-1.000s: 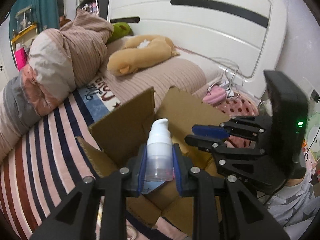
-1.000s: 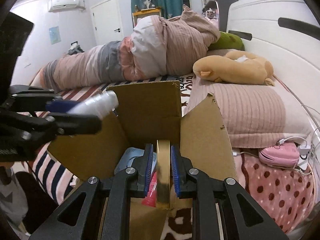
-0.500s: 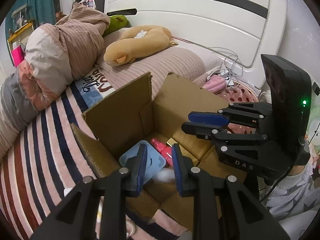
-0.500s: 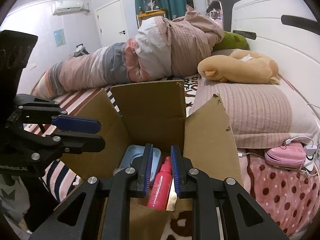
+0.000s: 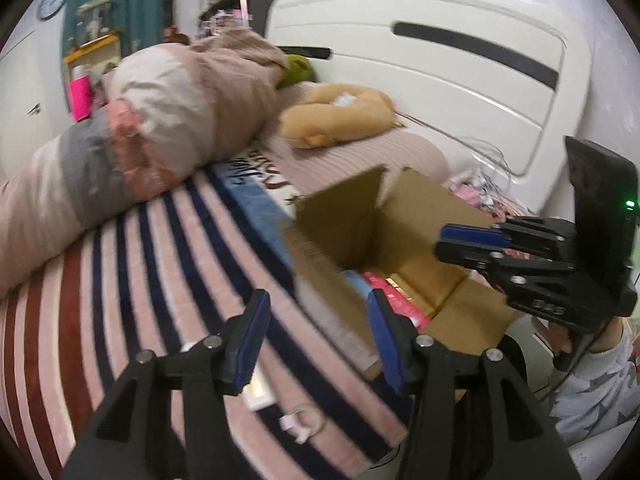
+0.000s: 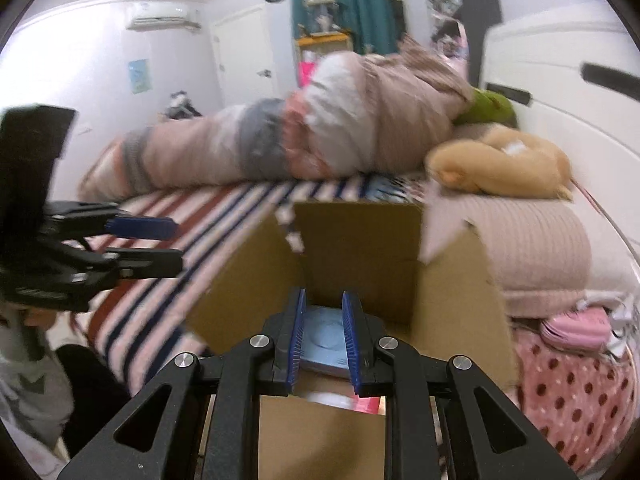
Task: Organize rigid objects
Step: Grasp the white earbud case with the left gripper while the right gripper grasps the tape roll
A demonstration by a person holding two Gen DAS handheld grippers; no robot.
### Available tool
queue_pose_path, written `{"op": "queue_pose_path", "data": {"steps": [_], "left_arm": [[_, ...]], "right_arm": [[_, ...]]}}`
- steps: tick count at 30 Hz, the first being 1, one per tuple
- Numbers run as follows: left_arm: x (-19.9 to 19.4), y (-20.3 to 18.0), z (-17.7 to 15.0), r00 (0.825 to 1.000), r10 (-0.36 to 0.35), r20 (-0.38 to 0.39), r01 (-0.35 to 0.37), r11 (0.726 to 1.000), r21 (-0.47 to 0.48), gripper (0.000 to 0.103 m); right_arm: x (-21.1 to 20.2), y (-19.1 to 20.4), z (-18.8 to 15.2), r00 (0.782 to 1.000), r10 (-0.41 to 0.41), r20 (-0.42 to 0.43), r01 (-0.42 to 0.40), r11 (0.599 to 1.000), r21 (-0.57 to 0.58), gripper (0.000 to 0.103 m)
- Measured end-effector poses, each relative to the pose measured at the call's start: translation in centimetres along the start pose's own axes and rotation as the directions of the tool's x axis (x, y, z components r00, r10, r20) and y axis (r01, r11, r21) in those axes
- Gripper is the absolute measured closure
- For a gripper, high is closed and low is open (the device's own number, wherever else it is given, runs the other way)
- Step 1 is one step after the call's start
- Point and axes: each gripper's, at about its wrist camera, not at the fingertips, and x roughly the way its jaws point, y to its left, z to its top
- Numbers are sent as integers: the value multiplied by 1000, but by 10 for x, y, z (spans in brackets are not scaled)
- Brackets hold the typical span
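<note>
An open cardboard box (image 5: 404, 236) sits on a bed covered by a striped blanket (image 5: 132, 264), its flaps standing up and its mouth facing upward. The left gripper (image 5: 318, 332) hangs over the blanket just beside the box's near-left wall, its blue-padded fingers (image 5: 250, 336) spread wide apart with nothing between them. Below it, on the blanket, lie a small white item (image 5: 258, 390) and a white hook-like piece (image 5: 298, 426); both are blurred and hard to name. The right gripper (image 6: 322, 340) hovers above the near edge of the box, its fingers (image 6: 297, 340) parted by a narrow gap and holding nothing; through that gap a light blue flat object (image 6: 324, 340) shows lying at the bottom of the box. Beside it in the box, a pink-red item (image 5: 394, 296) rests against the inner wall, and in the right wrist view a whitish blurred shape (image 6: 330, 398) and a pink edge appear just under the gripper. Behind the box, a rolled quilt (image 6: 304, 140) in pink, grey and white stretches across the bed, with a tan plush toy (image 6: 500, 168) and a green cushion (image 6: 490, 108) near the white headboard (image 5: 440, 76). A pink device (image 6: 572, 326) with white cables lies on a dotted cover to the right of the box. Both views are smeared by motion blur.
</note>
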Motion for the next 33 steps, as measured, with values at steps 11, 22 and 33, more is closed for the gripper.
{"op": "queue_pose_path", "data": {"steps": [11,22,33], "left_arm": [[-16,99,-68,995,95,9,-93,986,-139,46],[83,148,-108,991,45,-125,-61,990,-130,40],[150,150,-114,989,35,-146,-58,986,-157,45]], "right_arm": [[32,123,6,972,227,-63,-234,961,-146,76],[125,149,-60,953,158,-258,-182,980,-74,59],[155,116,-107,960,34,-278,-27,999,28,54]]}}
